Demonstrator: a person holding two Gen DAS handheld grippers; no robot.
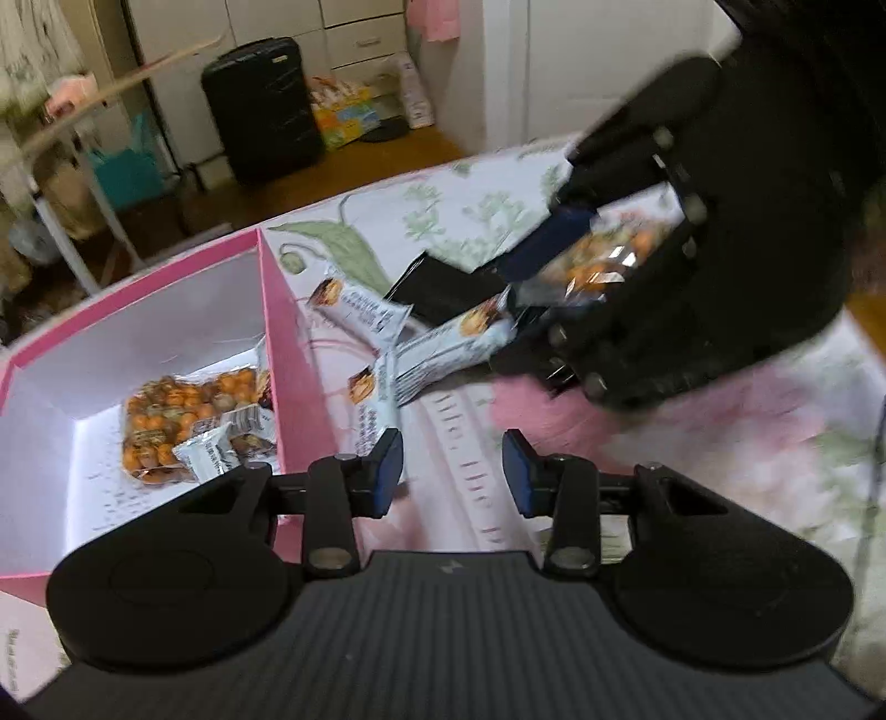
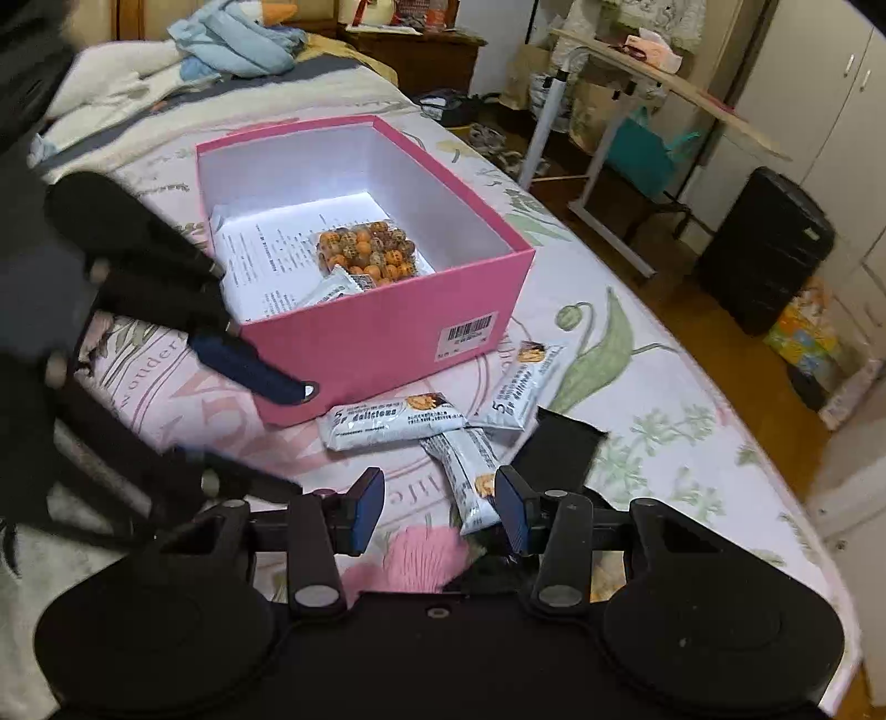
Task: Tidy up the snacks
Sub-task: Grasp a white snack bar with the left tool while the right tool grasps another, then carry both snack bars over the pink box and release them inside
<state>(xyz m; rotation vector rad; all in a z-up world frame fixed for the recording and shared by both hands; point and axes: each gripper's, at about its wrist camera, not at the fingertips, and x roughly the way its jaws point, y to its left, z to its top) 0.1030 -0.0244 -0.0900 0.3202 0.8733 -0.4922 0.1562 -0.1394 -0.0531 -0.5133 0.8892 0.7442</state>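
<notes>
A pink box (image 2: 387, 338) stands open on the flowered bedspread; its wall (image 1: 277, 332) is just left of my left gripper. Inside it lie an orange nut packet (image 2: 365, 249) and a white snack bar (image 2: 332, 288) on printed paper. Three more white bars (image 2: 393, 423) (image 2: 520, 387) (image 2: 470, 482) and a black packet (image 2: 559, 448) lie on the bed beside the box. My left gripper (image 1: 451, 471) is open with nothing between its pads. My right gripper (image 2: 440, 509) is open over the nearest bar. In the left wrist view a second orange packet (image 1: 603, 260) shows by the right gripper; whether they touch is unclear.
Crumpled clothes (image 2: 232, 39) lie at the far end of the bed. Past the bed's edge the wooden floor holds a black suitcase (image 2: 764, 249), a folding table (image 2: 609, 72) and bags.
</notes>
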